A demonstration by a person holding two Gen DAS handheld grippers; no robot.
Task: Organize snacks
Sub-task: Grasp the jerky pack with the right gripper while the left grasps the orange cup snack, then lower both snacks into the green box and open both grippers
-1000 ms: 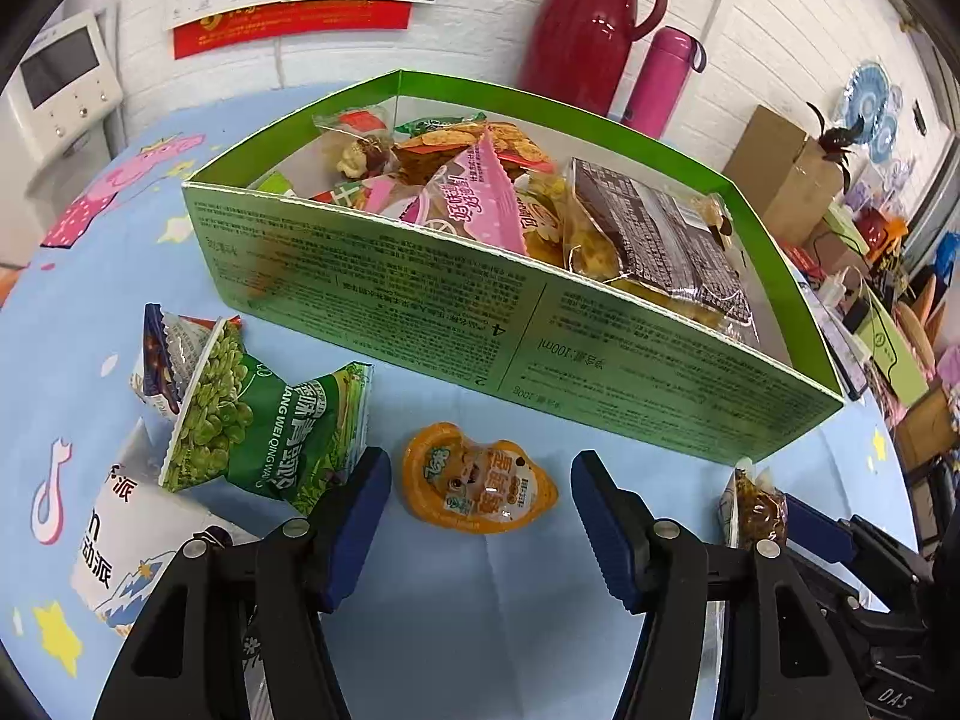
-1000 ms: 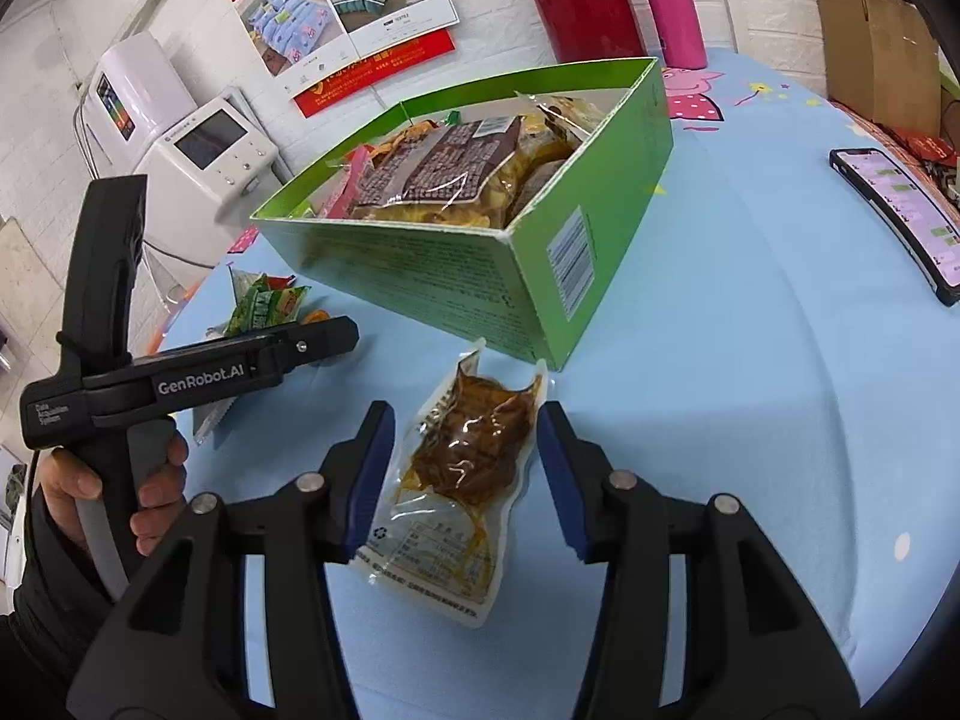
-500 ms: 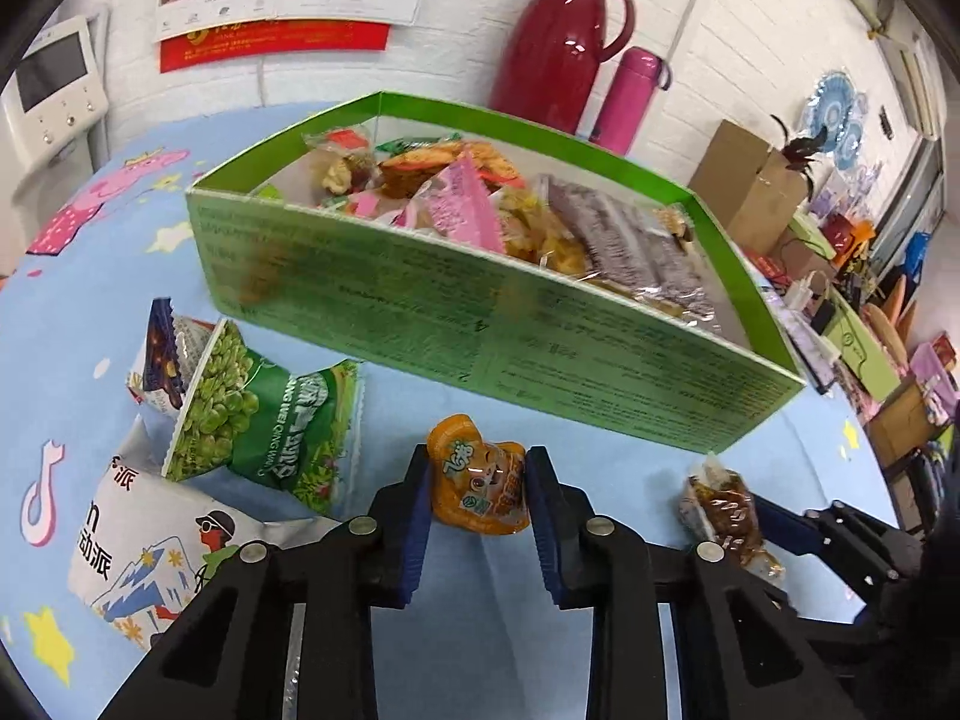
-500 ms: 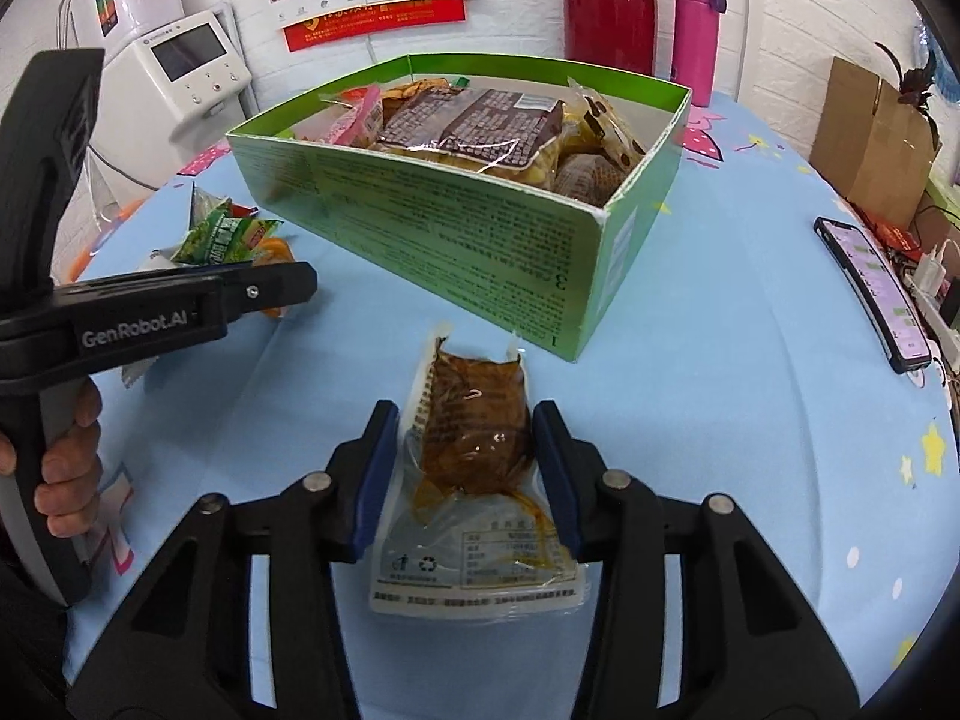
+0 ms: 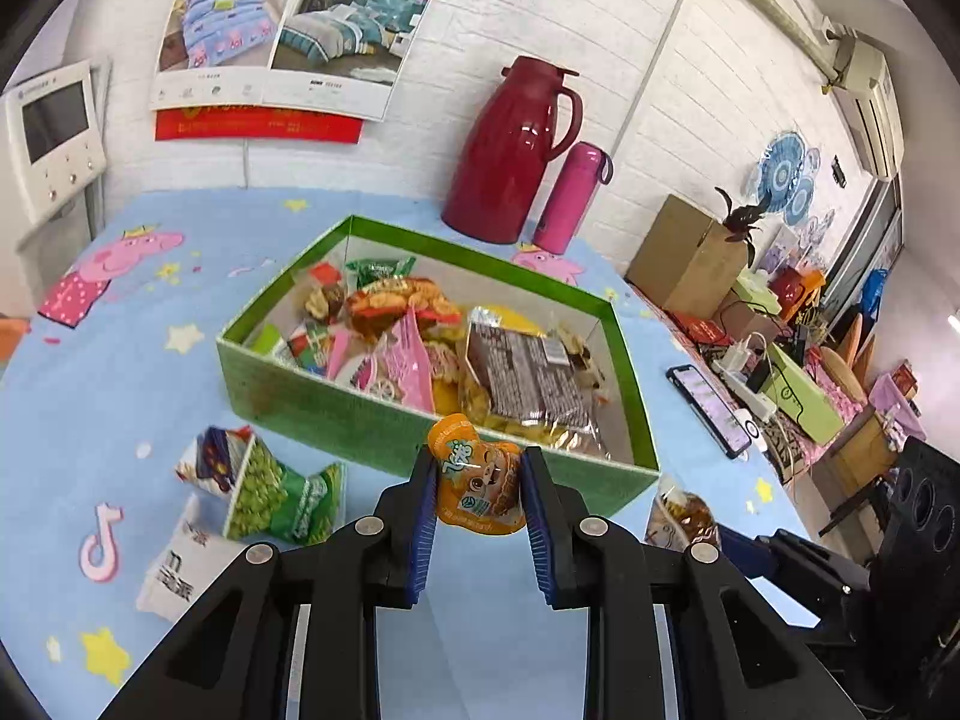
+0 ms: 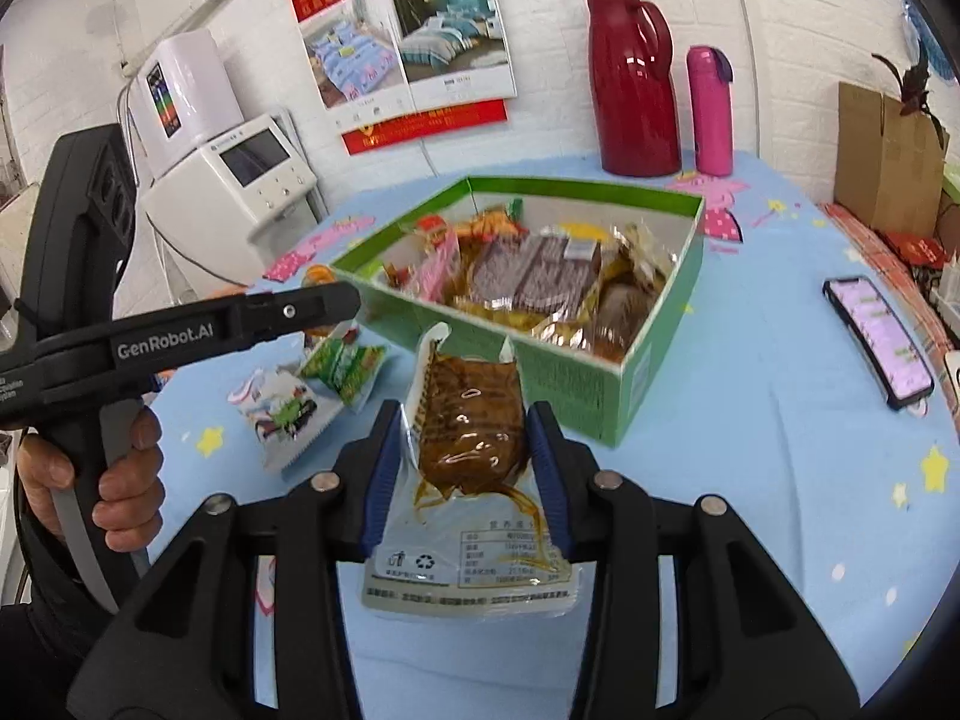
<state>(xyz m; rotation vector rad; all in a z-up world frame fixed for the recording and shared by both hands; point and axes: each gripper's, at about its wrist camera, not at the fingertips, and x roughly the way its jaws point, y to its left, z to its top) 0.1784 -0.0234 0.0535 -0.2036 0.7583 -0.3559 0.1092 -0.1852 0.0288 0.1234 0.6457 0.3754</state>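
Left wrist view showed, nearest of all, the left gripper (image 5: 479,501) pinching an orange jelly pouch (image 5: 478,477) between its blue pads, the pouch upright with its narrow neck pointing ahead and its body clear of the blue worktop (image 5: 492,630). Straight beyond it, and very near, ran the long front wall of the green box (image 5: 360,420); the pouch's top overlapped that rim in the picture, so the open box lay dead ahead and a little lower. To the gripper's left, loose on the cloth, lay a green pea packet (image 5: 273,495) and a white packet (image 5: 180,570), both well outside the box.

From the right wrist view, the right gripper (image 6: 465,468) was pressed onto a clear vacuum pack of brown meat (image 6: 468,438), held across its width, its long axis running forward along the fingers and its printed tail hanging back toward the camera. The box's near corner (image 6: 624,396) stood just ahead and to the right of that pack, its long side running away leftward. The left gripper's side (image 6: 180,336) showed at the left, held by a hand (image 6: 96,474), its tip level with the box's far-left end.

Both were loaded and close to the box; I judged each needed only a short carry forward over the near wall. The box was already heaped with snacks, a dark wafer pack (image 5: 528,378) on top, so free room looked scarce.
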